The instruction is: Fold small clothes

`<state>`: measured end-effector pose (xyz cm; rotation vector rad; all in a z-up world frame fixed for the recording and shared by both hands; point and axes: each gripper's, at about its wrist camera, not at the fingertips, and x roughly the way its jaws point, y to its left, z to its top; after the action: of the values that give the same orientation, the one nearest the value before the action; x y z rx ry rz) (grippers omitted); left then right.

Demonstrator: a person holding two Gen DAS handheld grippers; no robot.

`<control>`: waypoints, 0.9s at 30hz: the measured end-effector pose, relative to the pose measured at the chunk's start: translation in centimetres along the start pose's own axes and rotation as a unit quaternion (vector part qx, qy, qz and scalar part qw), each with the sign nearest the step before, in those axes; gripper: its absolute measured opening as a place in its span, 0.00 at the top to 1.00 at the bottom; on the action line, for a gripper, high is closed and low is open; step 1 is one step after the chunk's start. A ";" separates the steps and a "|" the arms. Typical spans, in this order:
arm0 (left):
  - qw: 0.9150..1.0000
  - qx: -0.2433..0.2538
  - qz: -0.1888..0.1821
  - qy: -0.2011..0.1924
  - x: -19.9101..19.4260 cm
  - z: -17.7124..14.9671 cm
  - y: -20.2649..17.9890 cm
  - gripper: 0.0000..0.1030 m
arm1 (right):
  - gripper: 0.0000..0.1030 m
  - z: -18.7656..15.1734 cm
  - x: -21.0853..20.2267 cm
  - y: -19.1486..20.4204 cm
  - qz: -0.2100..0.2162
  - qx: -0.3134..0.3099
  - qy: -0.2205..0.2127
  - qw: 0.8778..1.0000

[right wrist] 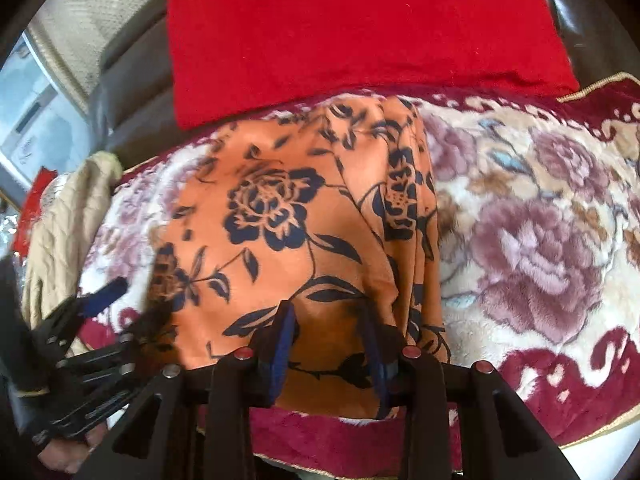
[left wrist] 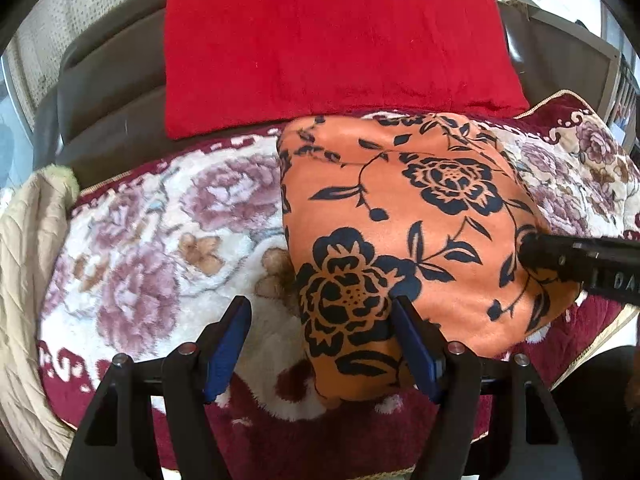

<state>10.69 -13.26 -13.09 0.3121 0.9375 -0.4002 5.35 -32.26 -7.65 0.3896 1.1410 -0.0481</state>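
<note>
An orange cloth with dark flowers [left wrist: 400, 220] lies on a fluffy blanket with pink flowers and a dark red edge [left wrist: 152, 248]. In the left wrist view the cloth fills the middle and right of the picture, and its near corner reaches down to the bottom middle. In the right wrist view the same cloth [right wrist: 280, 220] sits in the middle, and its right side is bunched into long folds. The left gripper [left wrist: 320, 320] is spread wide, with its blue pads far apart. The cloth's near corner lies between them, and the right pad is close to the cloth, but nothing is pinched. The right gripper [right wrist: 330, 320] has its fingers closer together, and a raised bit of the orange cloth sits between them; it looks pinched, with the cloth pulled up at the fingers. In the left wrist view one black finger of the right gripper comes in from the right edge and rests on the cloth. A flat red cloth [left wrist: 340, 48] lies at the top of both views, just past the orange one. A tan quilted cover [left wrist: 24, 280] hangs at the left edge. In the lower left of the right wrist view the left gripper [right wrist: 120, 300] shows as a black frame with a blue pad.
</note>
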 end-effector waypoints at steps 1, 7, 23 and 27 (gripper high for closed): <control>1.000 0.005 0.006 -0.005 -0.4 0.0 0.0 0.29 | 0.63 0.0 -0.4 0.1 0.002 0.001 -0.004 1.000; 0.999 0.005 0.029 -0.038 -3.6 0.5 0.3 0.29 | 0.63 0.5 -4.8 0.8 0.022 0.017 -0.008 1.000; 0.987 -0.041 0.065 -0.138 -14.2 1.7 2.3 0.13 | 0.31 -0.7 -16.1 4.2 -0.027 -0.020 -0.132 0.991; 0.983 -0.041 0.088 -0.154 -16.3 1.5 2.2 0.09 | 0.31 -1.4 -17.7 5.0 -0.027 -0.024 -0.141 0.989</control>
<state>4.18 -8.73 1.46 0.2461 0.6163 -0.2379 -2.17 -29.99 9.06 0.2991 0.8704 -0.1197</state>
